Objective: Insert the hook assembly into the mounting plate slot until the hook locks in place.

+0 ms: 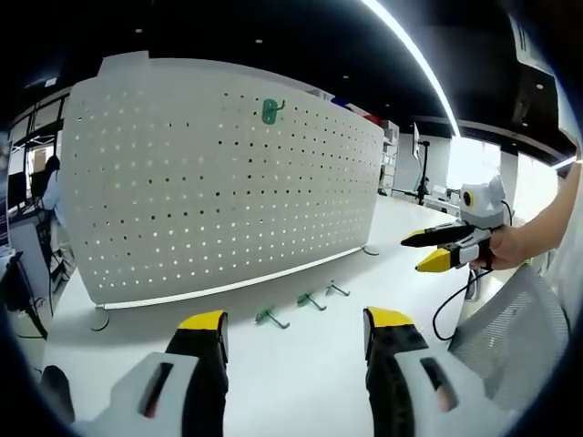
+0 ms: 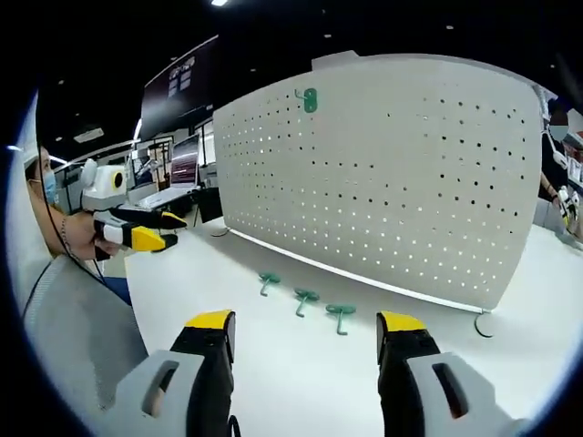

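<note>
White pegboard (image 1: 219, 182) stands upright on a white table (image 1: 301, 364); taken as landmark. One green hook (image 1: 271, 111) already hangs high on the board's face, near its top edge. Three more green hooks lie loose on the table just in front of the board's foot, in a row: first (image 1: 271, 318), second (image 1: 311, 300), third (image 1: 338, 289). None is held.

Left gripper (image 1: 293, 339): held level, well back from the board, jaws parted wide with nothing between them, pointing at the loose hooks. In the right gripper view it (image 2: 168, 229) sits off the board's far end, gripped in a hand (image 2: 86, 238), its yellow-tipped jaws apart.

Right gripper (image 2: 305, 335): also level and back from the board, jaws spread and empty, aimed at the loose hooks (image 2: 305, 297). In the left gripper view, a hand (image 1: 510, 246) holds it out beyond the board's end.
</note>
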`<control>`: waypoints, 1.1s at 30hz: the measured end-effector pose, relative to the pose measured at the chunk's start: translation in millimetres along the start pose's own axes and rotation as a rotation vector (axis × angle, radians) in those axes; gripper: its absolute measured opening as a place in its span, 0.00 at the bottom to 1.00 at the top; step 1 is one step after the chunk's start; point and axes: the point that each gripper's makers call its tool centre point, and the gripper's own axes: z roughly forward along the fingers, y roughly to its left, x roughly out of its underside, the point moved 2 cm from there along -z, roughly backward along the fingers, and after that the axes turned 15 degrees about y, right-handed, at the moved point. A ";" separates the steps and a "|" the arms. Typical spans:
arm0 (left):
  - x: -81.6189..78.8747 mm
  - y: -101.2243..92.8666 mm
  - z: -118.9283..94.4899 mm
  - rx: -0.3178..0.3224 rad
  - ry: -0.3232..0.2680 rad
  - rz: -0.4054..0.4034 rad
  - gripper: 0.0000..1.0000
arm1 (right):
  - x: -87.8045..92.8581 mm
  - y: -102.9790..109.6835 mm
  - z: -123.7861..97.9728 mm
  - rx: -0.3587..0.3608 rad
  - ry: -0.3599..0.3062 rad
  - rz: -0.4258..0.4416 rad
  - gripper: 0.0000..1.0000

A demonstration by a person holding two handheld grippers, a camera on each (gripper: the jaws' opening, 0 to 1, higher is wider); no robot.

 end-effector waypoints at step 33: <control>0.4 13.0 25.7 0.050 0.100 0.071 0.63 | -0.1 -0.3 0.7 0.000 0.001 0.005 0.61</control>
